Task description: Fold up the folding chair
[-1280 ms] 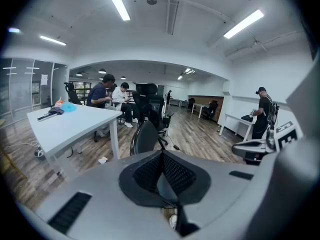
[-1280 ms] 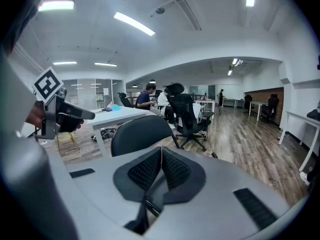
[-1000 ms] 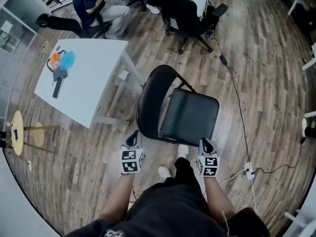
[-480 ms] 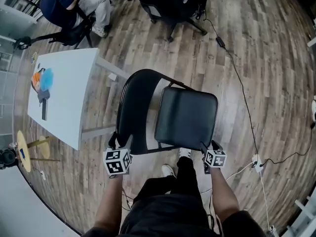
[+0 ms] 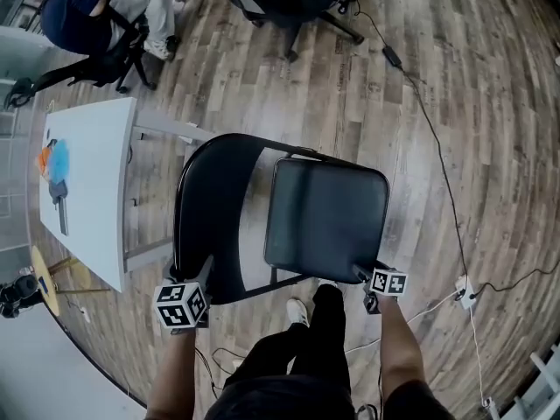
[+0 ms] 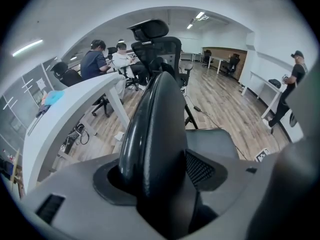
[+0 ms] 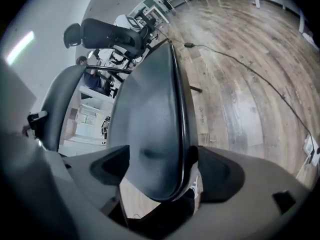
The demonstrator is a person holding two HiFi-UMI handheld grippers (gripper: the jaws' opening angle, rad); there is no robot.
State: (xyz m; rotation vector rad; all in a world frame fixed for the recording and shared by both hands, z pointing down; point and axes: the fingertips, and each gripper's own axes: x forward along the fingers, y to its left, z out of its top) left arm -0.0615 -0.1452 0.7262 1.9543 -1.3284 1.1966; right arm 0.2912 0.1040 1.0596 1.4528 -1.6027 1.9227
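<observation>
Count: one folding chair, standing unfolded on the wood floor; two tools; one white tabletop just left of the chair; one cable running to one power strip.

Head view only: my legs below the seat's front edge, one seated person at the top left, and the blue and orange items on the tabletop. The left tool's view alone shows a standing person at the far right and a tall office chair with a headrest behind the backrest. The right tool's view shows the seat from its edge, with the backrest off to the left.

Left tool: jaws spread wide, straddling the near rim of the backrest. I see no clamping.

Right tool: jaws opening, with the seat's front right corner between them and a gap on the left side.

Each tool sits at a near corner of the chair, the left at the backrest and the right at the seat.
</observation>
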